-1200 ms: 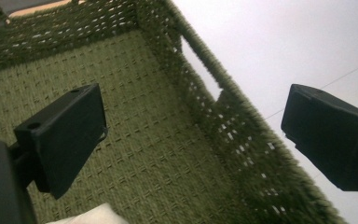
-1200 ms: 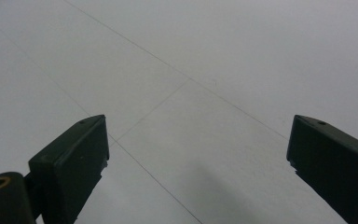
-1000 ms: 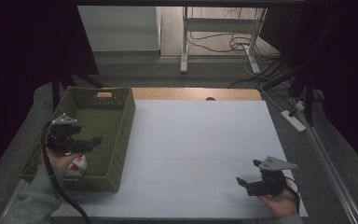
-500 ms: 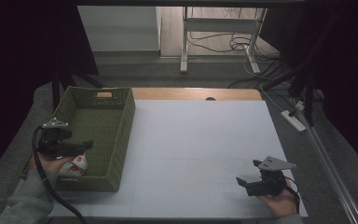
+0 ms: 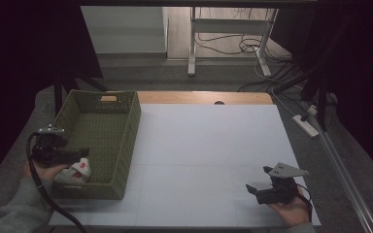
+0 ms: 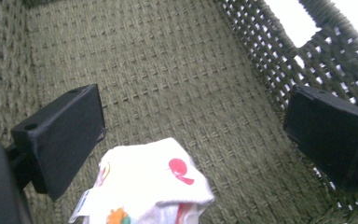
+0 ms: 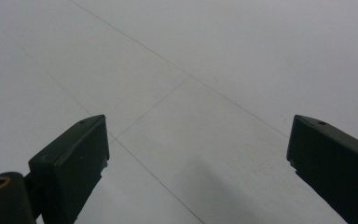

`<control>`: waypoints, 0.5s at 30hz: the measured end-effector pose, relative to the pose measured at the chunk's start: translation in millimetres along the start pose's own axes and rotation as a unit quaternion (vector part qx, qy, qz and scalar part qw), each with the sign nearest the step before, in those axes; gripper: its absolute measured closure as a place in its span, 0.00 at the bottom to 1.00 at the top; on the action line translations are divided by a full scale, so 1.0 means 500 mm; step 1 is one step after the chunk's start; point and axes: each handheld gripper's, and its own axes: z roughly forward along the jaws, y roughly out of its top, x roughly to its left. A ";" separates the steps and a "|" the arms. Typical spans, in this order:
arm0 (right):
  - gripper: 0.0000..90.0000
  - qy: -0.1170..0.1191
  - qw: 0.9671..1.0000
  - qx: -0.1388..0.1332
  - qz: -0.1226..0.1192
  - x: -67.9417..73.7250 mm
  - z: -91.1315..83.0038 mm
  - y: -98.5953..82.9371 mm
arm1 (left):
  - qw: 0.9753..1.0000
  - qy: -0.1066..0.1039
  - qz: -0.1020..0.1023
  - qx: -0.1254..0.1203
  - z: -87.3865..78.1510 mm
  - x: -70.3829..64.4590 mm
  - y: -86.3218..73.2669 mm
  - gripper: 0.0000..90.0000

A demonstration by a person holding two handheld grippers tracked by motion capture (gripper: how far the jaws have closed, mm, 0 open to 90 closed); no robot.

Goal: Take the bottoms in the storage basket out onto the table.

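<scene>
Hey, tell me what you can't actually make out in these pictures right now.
- White printed cloth in the green basket: the left gripper view's bottom edge cuts it off; in the high view the left hand-held gripper partly covers it.
- Its print: too small in the high view.
- Right hand-held gripper: dim, fine detail lost.

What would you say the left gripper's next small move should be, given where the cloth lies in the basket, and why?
Probably lift the left gripper straight up and out of the green woven basket. Its jaws stand wide open, and the white printed cloth lies loose on the basket floor between them, touching neither, so it looks already released. The right gripper rests open on the bare white table.
</scene>
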 end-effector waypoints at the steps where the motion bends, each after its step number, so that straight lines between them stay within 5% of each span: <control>1: 0.07 0.000 1.000 -0.001 0.001 0.000 -0.001 0.000 | 1.000 0.001 0.000 0.003 0.001 0.001 0.000 0.05; 15: 0.07 0.002 1.000 0.000 0.003 -0.001 0.001 -0.001 | 0.999 0.013 -0.002 0.034 0.012 0.010 -0.001 0.05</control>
